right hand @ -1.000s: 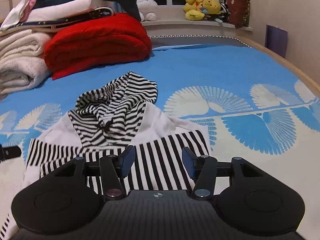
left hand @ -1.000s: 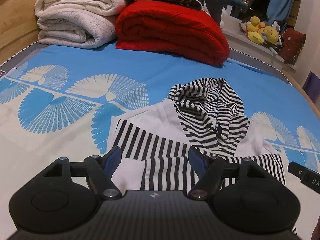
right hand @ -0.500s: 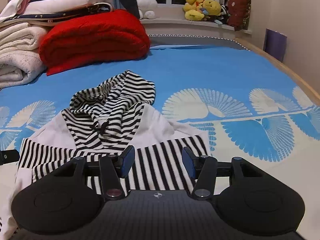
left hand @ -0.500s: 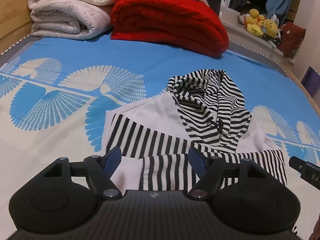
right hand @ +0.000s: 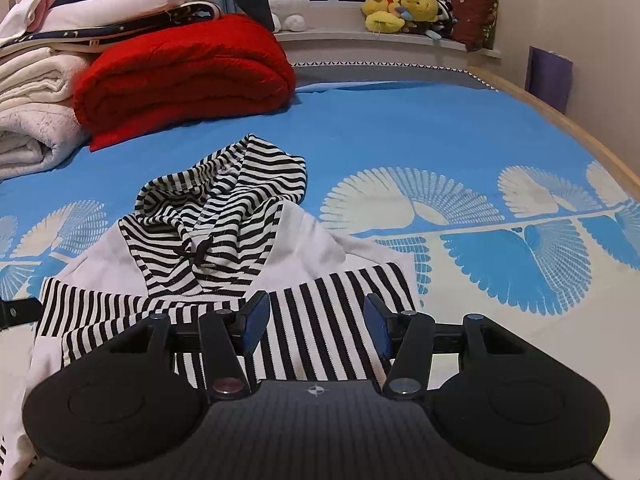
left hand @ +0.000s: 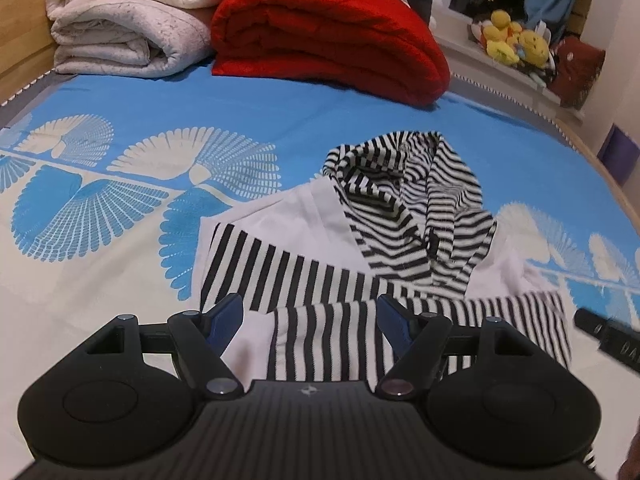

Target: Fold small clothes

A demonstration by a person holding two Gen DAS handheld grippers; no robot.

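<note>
Left gripper [left hand: 310, 314] and right gripper [right hand: 314, 320] hover low over the near hem, jaws spread, pinching nothing. Small hooded top [left hand: 360, 264], white with black stripes, lies flat on the bed [left hand: 280, 120], sleeves folded across, hood pointing away. Beyond: red blanket [left hand: 332, 36], white blankets [left hand: 120, 28], plush toys [right hand: 400, 8] on the sill.

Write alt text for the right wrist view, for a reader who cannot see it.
A small striped hooded top lies partly folded on a blue patterned bedspread, with the open right gripper poised above its near striped edge. Behind it sit a folded red blanket, white blankets and yellow soft toys on a window ledge.
</note>
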